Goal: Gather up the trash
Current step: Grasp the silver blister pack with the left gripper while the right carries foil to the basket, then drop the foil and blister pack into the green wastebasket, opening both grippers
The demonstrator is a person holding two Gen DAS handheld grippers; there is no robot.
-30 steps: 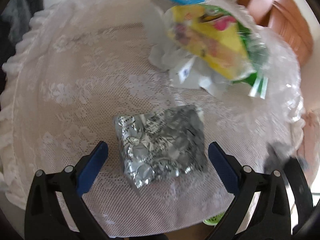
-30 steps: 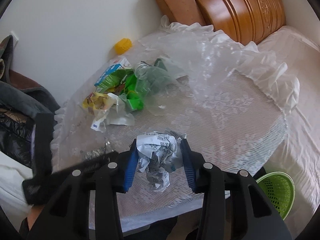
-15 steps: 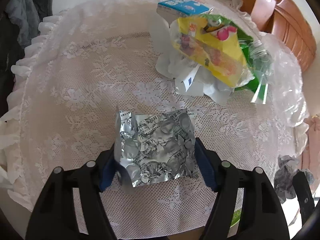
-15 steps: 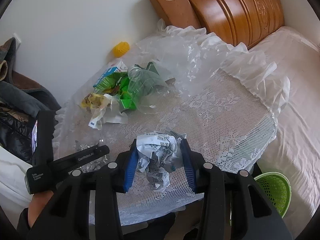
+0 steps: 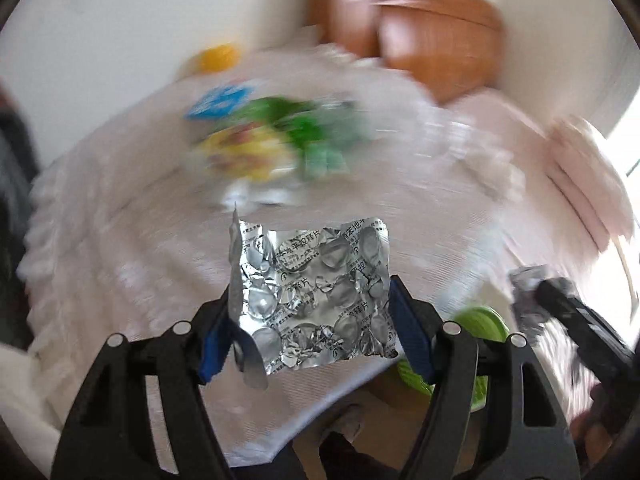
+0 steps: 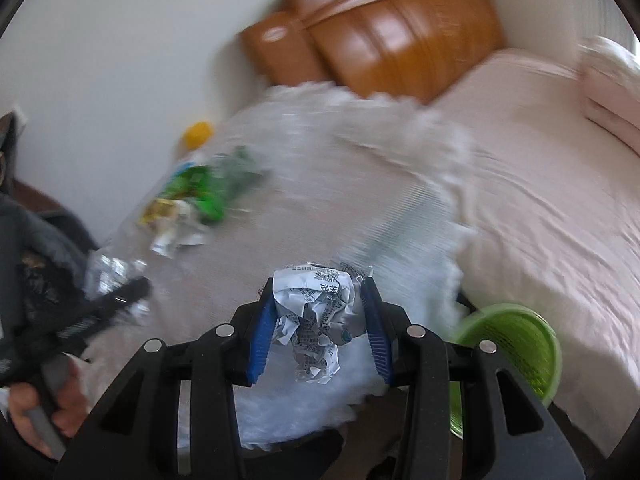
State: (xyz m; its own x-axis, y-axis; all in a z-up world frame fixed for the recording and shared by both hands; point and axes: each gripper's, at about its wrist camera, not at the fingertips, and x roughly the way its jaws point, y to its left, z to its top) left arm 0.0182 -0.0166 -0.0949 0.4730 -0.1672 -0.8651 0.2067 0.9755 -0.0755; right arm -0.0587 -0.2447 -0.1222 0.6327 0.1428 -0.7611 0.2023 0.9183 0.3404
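My left gripper point(image 5: 314, 324) is shut on a crumpled silver foil blister sheet point(image 5: 316, 292), lifted off the lace-covered table point(image 5: 120, 264). My right gripper point(image 6: 318, 328) is shut on a crumpled printed paper wad point(image 6: 316, 320), held over the table's near edge point(image 6: 304, 412). In the right wrist view the left gripper point(image 6: 100, 312) shows at the left with the foil point(image 6: 108, 274), a hand point(image 6: 44, 408) on its handle. The right gripper's arm point(image 5: 576, 320) shows at the right of the left wrist view. A green mesh basket point(image 6: 516, 352) stands on the floor, right of the table.
A blurred pile of trash point(image 5: 272, 140) lies at the table's far side: a blue carton, yellow and green wrappers, clear plastic. A yellow object point(image 5: 218, 58) sits by the wall. A wooden headboard point(image 6: 384, 32) and a pink bed point(image 6: 560, 200) lie to the right.
The left gripper closed on the foil sheet and lifted it off the table. Both grippers swung towards the right, and the green basket has come further into view.
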